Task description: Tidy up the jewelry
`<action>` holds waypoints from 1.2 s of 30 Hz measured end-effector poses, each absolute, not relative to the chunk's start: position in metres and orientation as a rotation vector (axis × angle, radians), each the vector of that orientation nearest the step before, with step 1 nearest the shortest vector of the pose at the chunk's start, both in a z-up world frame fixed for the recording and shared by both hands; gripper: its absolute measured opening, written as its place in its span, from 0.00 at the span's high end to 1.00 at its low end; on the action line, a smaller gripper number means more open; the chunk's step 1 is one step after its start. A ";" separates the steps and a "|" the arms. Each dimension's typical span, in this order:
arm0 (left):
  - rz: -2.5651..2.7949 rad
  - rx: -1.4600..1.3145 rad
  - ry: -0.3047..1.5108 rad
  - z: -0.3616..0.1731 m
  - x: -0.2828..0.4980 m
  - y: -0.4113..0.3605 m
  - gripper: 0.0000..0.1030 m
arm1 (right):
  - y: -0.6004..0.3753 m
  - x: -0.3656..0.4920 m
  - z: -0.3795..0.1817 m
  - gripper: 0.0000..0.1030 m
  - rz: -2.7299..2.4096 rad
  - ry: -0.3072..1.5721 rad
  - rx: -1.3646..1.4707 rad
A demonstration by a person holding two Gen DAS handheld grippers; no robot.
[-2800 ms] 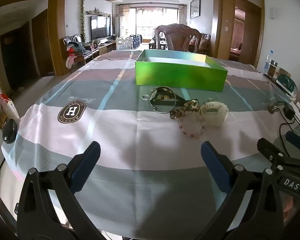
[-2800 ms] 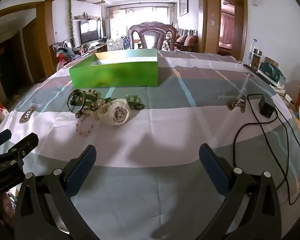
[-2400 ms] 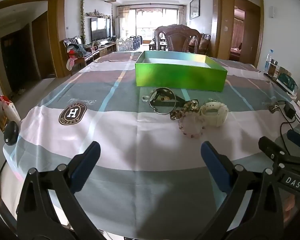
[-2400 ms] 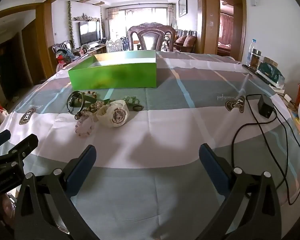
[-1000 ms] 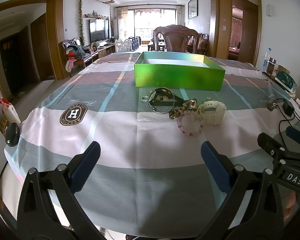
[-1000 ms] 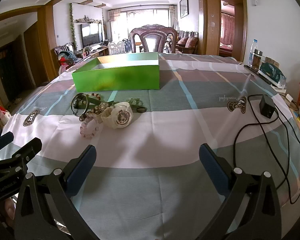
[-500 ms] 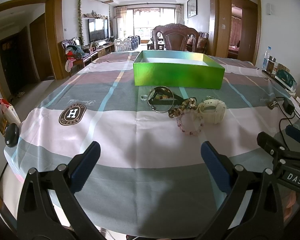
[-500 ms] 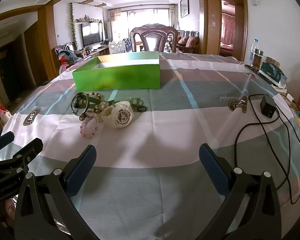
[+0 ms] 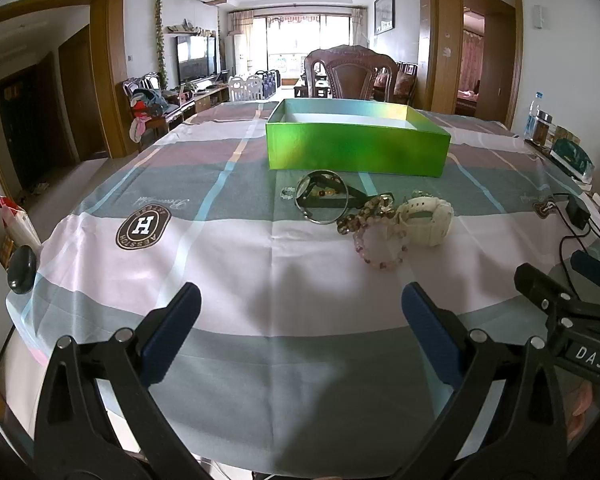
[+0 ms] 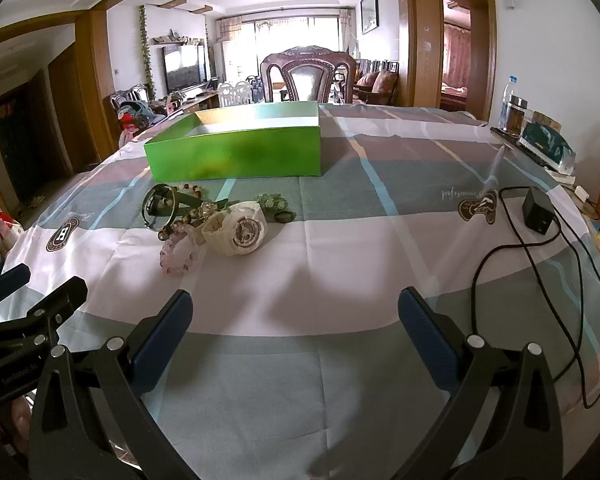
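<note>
Both hand-held grippers hover low over the near edge of the table [image 9: 228, 264], which is covered with a striped cloth in grey, white and mauve. The left hand-held gripper [image 9: 300, 312] has its blue-padded jaws spread wide with nothing between them; the right hand-held gripper [image 10: 295, 312] is likewise spread and empty, and its black frame shows at the right edge of the left wrist view.

The jewelry lies in a loose cluster in the middle of the table, well apart from both grippers. A cream-white watch [image 10: 238, 230] sits at the right of the pile, with a pink bead bracelet [image 10: 178, 256] touching its near left side. Left and farther back, a silver bangle [image 9: 322, 198] stands tilted against a dark strap, with a string of brown and clear beads [image 9: 364, 212] between it and the watch. A green bead bracelet [image 10: 272, 201] and a small dark ring [image 10: 285, 217] lie just beside the watch on its far right. Behind the pile stands the open green box [image 9: 356, 152].

A black adapter [image 10: 537, 210] with its looping cable rests at the right of the table.

Compared with the views from nearly three seconds ago, the cluster sits slightly farther up in the left wrist view and nearer the centre in the right wrist view; the jaws keep the same wide spread, and no item has shifted within the pile.
</note>
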State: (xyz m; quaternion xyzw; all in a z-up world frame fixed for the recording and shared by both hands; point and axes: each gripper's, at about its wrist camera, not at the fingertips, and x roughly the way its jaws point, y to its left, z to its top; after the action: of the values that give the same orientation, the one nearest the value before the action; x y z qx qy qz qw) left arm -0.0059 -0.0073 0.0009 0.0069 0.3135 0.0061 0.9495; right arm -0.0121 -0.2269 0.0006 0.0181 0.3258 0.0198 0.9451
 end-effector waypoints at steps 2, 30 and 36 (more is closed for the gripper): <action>0.012 0.014 0.638 0.001 -0.005 -0.007 0.04 | -0.226 -0.013 0.001 0.02 0.040 0.662 0.038; -0.094 -0.035 0.796 -0.023 0.063 -0.018 0.22 | -0.255 0.032 0.005 0.03 0.111 0.651 0.071; -0.120 -0.028 0.827 -0.023 0.089 -0.032 0.22 | -0.266 0.070 0.011 0.03 0.121 0.685 0.063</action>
State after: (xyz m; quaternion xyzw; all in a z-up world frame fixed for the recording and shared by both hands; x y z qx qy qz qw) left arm 0.0892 -0.0317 -0.0234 -0.0137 0.4016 -0.0584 0.9138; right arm 0.0698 -0.2661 0.0105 0.0309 0.3357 0.0590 0.9396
